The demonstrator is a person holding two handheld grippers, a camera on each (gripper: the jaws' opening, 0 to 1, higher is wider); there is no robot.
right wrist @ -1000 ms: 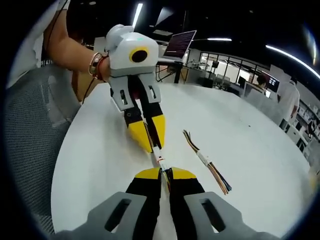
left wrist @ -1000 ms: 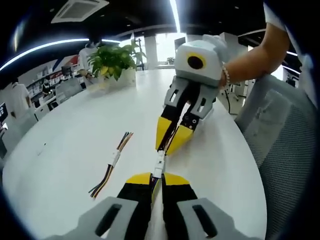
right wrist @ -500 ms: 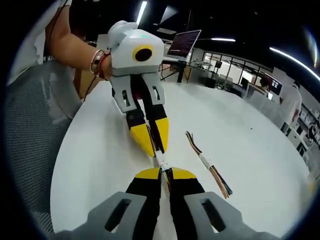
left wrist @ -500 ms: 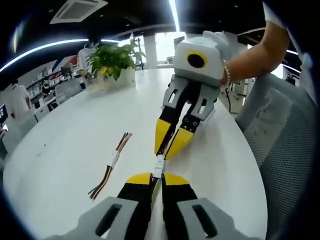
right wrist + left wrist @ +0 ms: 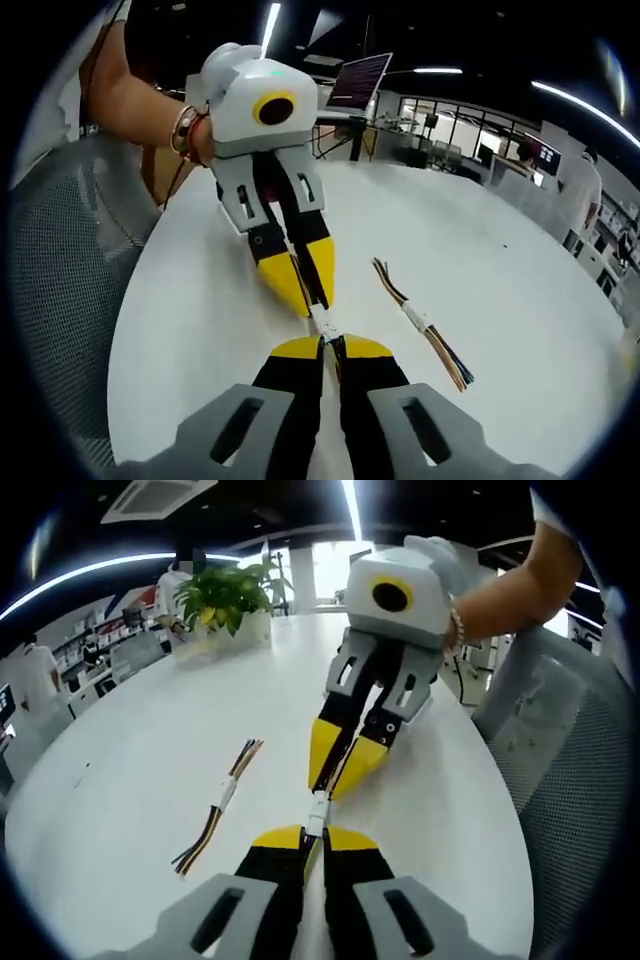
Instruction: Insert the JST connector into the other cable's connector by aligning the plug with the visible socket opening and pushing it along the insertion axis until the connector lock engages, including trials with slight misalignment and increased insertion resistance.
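Observation:
My left gripper (image 5: 314, 832) is shut on a small white JST connector (image 5: 318, 812) that sticks out past its yellow tips. Facing it from the upper right, my right gripper (image 5: 333, 780) is shut on the other cable's end, tip to tip with the left one. In the right gripper view, my right gripper (image 5: 331, 345) rises from below and my left gripper (image 5: 312, 300) points down at it, with the white connector (image 5: 322, 322) bridging the short gap. Whether the two halves are fully seated, I cannot tell. Both hover just above the white table (image 5: 130, 770).
A spare multicolour cable with a white connector (image 5: 220, 805) lies on the table (image 5: 500, 240) beside the grippers, also visible as the spare cable (image 5: 422, 322). A potted plant (image 5: 225, 600) stands at the far end. A mesh chair (image 5: 580, 780) and a person's forearm (image 5: 510, 590) are close by.
The two grippers have drawn slightly closer tip to tip, so less of the connector shows between them. The spare cable has not moved.

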